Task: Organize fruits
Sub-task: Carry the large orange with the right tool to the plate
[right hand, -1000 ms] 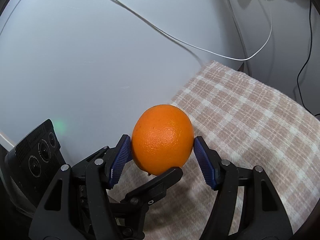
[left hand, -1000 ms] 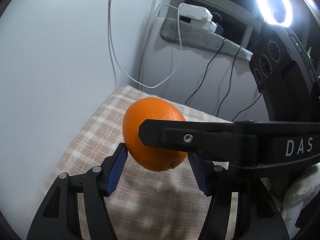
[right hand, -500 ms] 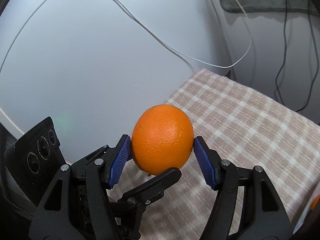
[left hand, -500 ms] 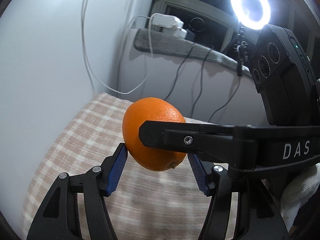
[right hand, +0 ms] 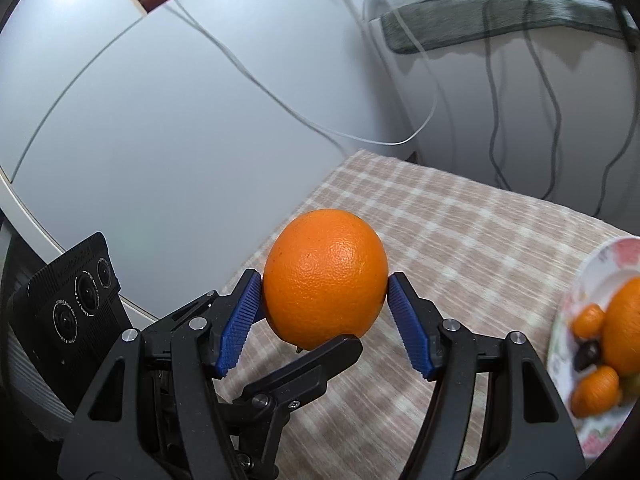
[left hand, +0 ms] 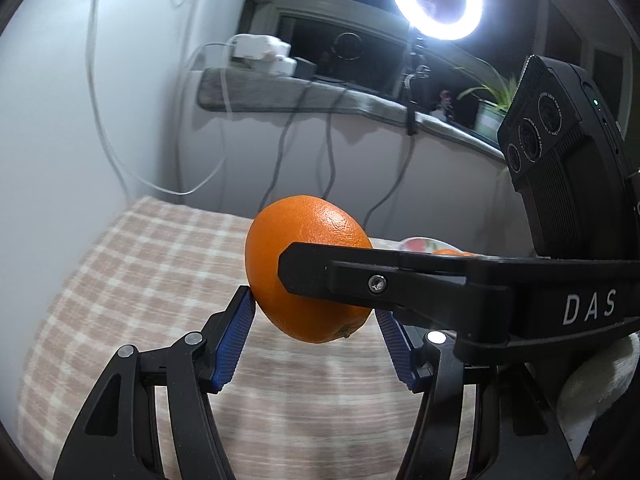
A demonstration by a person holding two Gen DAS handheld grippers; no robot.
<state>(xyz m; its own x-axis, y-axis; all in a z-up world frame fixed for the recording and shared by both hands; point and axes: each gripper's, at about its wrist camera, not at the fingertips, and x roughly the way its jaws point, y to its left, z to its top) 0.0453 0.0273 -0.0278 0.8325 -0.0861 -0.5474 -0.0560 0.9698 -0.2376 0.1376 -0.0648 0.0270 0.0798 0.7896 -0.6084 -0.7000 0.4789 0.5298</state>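
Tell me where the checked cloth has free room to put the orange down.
The beige checked tablecloth is bare between the grey wall and the floral plate. The plate is crowded: a big orange fruit, two small ones and a dark one. The large round orange sits between both grippers' jaws.

Plate [right hand: 576,300] of fruit (right edge) has entered view.
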